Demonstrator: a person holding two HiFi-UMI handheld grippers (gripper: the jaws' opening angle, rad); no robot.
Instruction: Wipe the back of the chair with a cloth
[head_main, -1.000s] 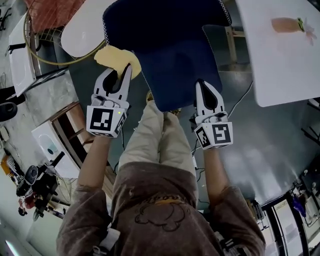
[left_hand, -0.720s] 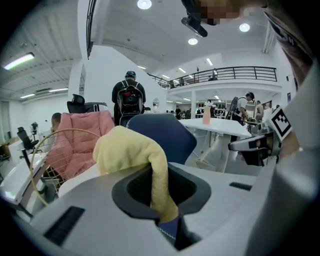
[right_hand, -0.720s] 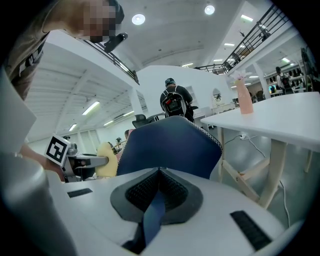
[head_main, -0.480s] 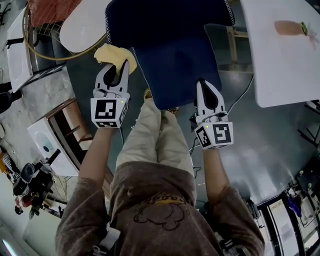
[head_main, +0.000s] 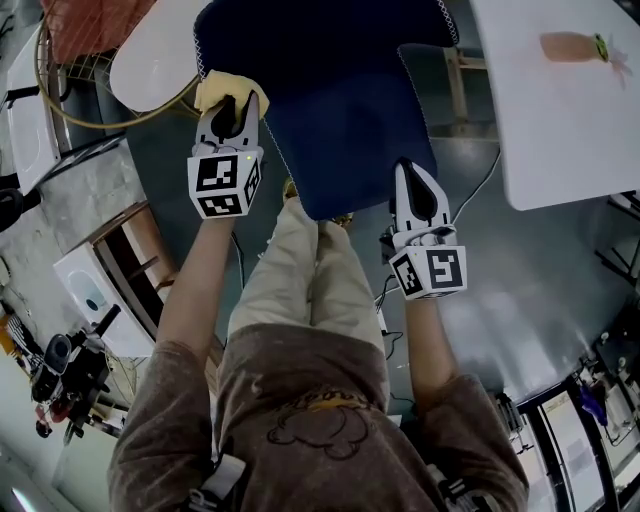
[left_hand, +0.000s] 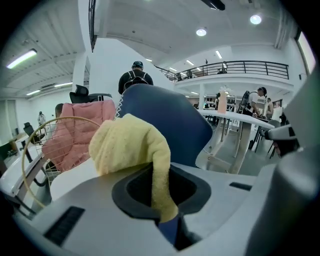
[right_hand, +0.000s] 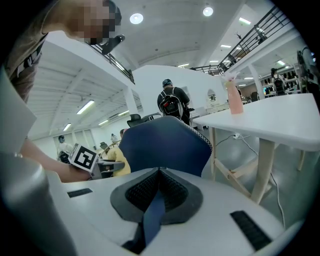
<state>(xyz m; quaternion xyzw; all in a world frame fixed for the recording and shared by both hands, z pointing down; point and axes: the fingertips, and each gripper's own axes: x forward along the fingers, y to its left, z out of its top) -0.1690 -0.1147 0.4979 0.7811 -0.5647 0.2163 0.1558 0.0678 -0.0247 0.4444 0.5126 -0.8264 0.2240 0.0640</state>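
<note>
Dark blue padded chair with a white-stitched rim (head_main: 345, 130) stands just ahead of the person. A crumpled yellow terry cloth (head_main: 222, 90) sits at the chair back's left edge, contact unclear, and is pinched in the clenched left hand-held gripper (head_main: 235, 103). The right hand-held gripper (head_main: 410, 172) is closed on nothing, near the chair's right edge. Judgement: wiping is at most just starting, and nearly the whole back is left.

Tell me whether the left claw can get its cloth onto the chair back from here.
Probably yes. The left claw, shut on the cloth, sits right at the left edge of the chair back, and nothing shows between them.
</note>
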